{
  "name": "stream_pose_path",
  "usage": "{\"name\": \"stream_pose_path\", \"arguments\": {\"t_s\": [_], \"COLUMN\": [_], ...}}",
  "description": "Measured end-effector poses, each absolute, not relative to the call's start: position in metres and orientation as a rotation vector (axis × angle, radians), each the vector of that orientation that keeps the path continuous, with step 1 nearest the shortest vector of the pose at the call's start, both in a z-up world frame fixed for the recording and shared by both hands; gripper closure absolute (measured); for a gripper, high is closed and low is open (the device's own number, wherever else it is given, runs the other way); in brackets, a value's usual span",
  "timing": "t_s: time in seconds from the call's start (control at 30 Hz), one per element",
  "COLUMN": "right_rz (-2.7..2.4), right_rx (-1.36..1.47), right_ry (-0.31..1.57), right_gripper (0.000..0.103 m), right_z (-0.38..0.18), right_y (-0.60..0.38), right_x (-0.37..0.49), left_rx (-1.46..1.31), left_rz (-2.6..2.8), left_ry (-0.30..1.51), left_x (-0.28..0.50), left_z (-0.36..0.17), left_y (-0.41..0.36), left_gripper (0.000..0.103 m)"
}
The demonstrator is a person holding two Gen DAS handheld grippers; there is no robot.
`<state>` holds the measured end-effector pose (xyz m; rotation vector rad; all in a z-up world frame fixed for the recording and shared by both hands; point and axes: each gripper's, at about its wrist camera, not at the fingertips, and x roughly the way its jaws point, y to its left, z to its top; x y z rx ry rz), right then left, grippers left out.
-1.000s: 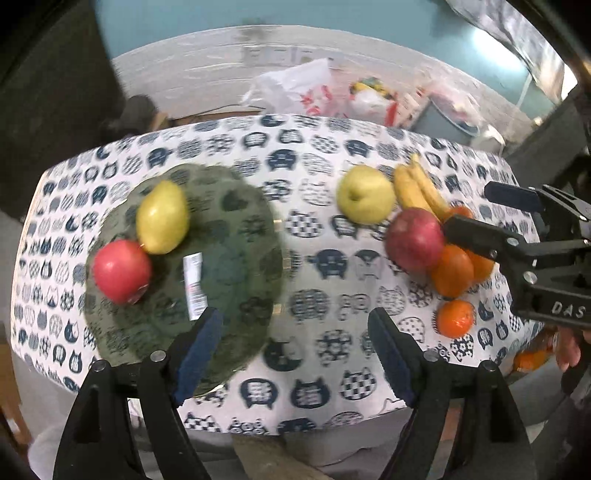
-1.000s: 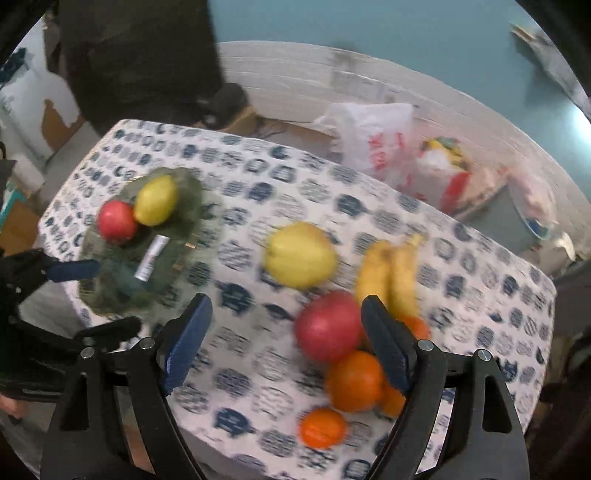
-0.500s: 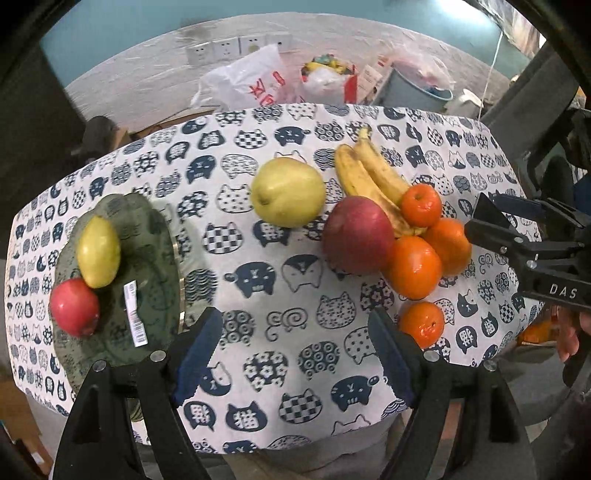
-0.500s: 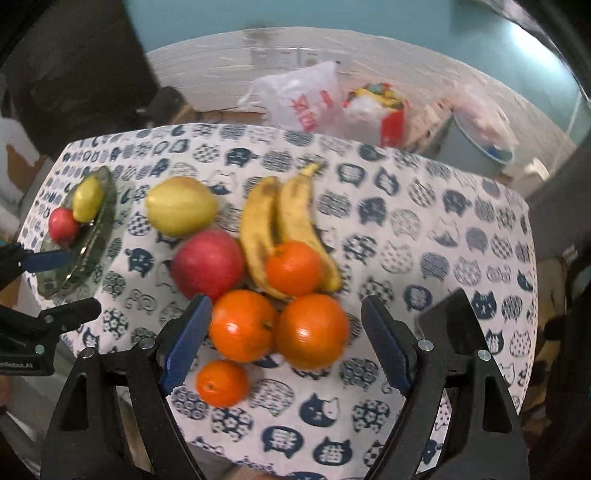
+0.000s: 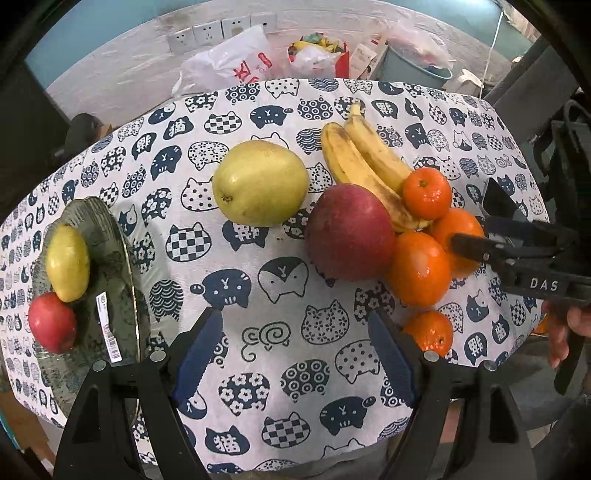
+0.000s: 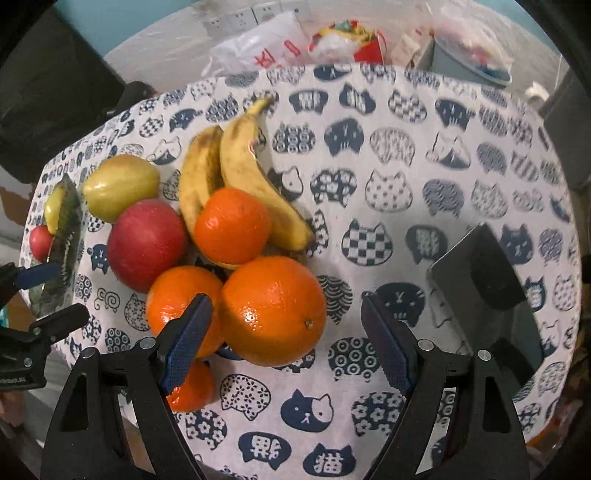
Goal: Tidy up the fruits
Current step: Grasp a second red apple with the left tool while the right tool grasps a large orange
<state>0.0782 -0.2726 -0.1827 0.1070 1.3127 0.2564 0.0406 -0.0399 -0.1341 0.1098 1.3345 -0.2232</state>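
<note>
A heap of fruit lies on the cat-print tablecloth (image 5: 284, 295): a big yellow-green pear (image 5: 260, 182), a large red apple (image 5: 349, 232), two bananas (image 5: 364, 170) and several oranges (image 5: 419, 269). At the left a green glass plate (image 5: 110, 266) holds a small yellow fruit (image 5: 68, 262) and a small red apple (image 5: 51, 326). My left gripper (image 5: 295, 350) hangs open above bare cloth in front of the red apple. My right gripper (image 6: 284, 341) is open right above the biggest orange (image 6: 273, 310), nothing between its pads.
A dark flat square object (image 6: 487, 295) lies on the cloth right of the oranges. Behind the table are plastic bags (image 5: 236, 66), a grey bin (image 5: 413, 66) and wall sockets (image 5: 221, 29). A hand (image 5: 565, 332) holds the right gripper at the table's right edge.
Both grippers swung right and came lower. The left view's centre went from the plate to the cloth before the red apple. The right one moved from the apple to over the oranges.
</note>
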Motion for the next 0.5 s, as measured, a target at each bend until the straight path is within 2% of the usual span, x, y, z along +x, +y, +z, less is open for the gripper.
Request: {"name": "stream_pose_path", "arguments": {"t_s": [0.17, 0.27, 0.3, 0.5], "right_rz": [0.267, 0.297, 0.308, 0.303], "right_rx": [0.206, 0.274, 0.298, 0.241], "right_ry": [1.354, 1.372, 1.373, 1.354], "right_gripper": [0.021, 0.032, 0.034, 0.035], "right_z": [-0.197, -0.202, -0.202, -0.197], "right_y": [-0.278, -0.278, -0.279, -0.281], "right_x": [0.081, 0.081, 0.081, 0.074], "left_rx": [0.082, 0.050, 0.038, -0.031], "left_rz": [-0.225, -0.231, -0.231, -0.240], "left_ry": [1.343, 1.349, 1.351, 1.360], "left_x": [0.048, 0.054, 0.056, 0.067], "left_z": [-0.140, -0.141, -0.141, -0.142], "left_y": [-0.039, -0.040, -0.040, -0.045], "left_gripper": [0.021, 0.021, 0.021, 0.021]}}
